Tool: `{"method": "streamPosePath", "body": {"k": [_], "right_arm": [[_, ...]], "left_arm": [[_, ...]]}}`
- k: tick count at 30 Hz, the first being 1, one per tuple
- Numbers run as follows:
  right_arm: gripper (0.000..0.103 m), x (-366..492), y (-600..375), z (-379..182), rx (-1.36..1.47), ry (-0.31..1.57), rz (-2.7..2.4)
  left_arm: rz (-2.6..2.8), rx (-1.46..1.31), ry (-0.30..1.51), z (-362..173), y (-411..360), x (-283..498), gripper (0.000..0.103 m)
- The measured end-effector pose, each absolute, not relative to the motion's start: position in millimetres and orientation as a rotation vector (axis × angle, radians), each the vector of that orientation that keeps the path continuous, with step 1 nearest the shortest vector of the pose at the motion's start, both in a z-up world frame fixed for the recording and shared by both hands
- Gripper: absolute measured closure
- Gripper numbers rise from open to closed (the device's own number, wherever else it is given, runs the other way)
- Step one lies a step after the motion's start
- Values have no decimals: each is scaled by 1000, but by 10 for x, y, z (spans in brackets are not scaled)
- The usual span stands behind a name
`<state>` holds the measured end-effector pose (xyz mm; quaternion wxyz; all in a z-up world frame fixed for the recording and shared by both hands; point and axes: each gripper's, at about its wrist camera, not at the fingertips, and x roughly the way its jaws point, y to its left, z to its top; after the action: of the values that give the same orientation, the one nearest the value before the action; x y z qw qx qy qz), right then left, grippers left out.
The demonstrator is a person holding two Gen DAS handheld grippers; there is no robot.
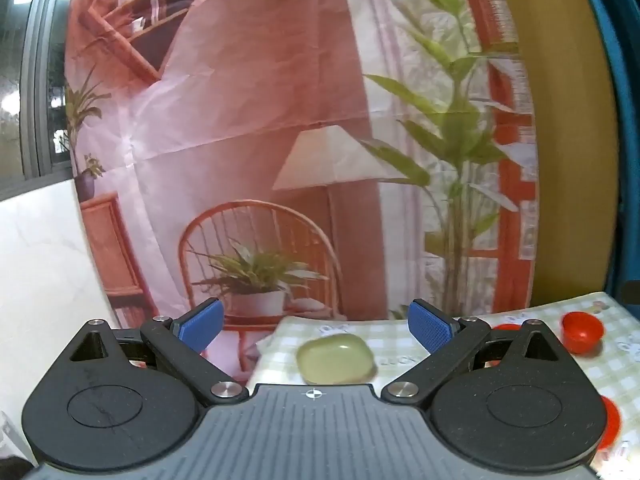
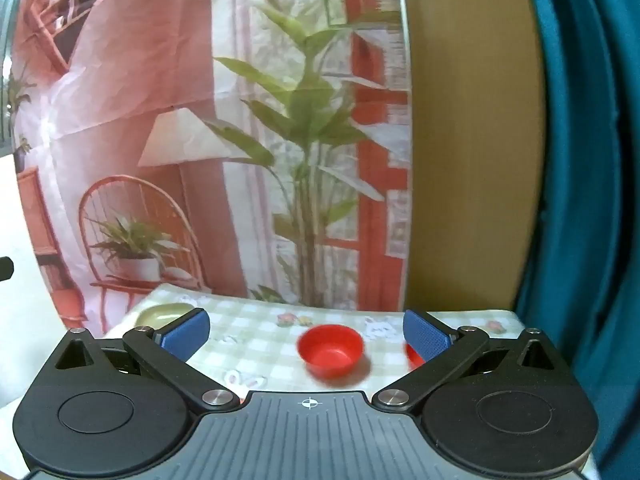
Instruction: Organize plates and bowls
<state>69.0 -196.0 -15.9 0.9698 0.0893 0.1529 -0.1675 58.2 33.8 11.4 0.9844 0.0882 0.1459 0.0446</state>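
Note:
A pale green squarish plate [image 1: 335,358] lies on the checked tablecloth [image 1: 404,344], straight ahead of my left gripper [image 1: 316,326], which stands open above the near table with nothing between its blue pads. A red bowl [image 1: 582,331] sits to the right in the left wrist view, and further red pieces [image 1: 610,426] peek out behind the gripper body. My right gripper [image 2: 306,332] is open too, and a red bowl [image 2: 330,350] sits on the cloth just ahead between its fingers, untouched. Another red piece [image 2: 414,354] is half hidden by the right finger. The green plate [image 2: 162,314] shows at far left.
A printed backdrop [image 1: 280,120] with a chair, lamp and plants hangs right behind the table. A brown panel [image 2: 472,160] and a teal curtain [image 2: 588,200] stand to the right. A white wall [image 1: 40,260] lies to the left.

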Motion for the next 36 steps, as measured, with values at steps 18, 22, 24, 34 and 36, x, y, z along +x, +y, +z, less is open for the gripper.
{"method": "streamPosePath", "body": {"k": [18,22,24,34,36], "right_arm": [[6,2465,-1253,-764,125,448,-83],[14,2897,-909,-986,98,487,-6],[20,3078,-755,-1104,87,510,34],[48,3786,7,-1731,-14,638,185],[55,3837,60,-1826,-18,663,194]], "left_arm": [[179,95,489,-483,1537,1569,8],[220,43,533,-776,1896,1703,12],[232,19,550,-953,2084,1759,15],[276,-41,711,-1845,2515,1987,33],[261,-50,746,-2007,2532,2009,38]]}}
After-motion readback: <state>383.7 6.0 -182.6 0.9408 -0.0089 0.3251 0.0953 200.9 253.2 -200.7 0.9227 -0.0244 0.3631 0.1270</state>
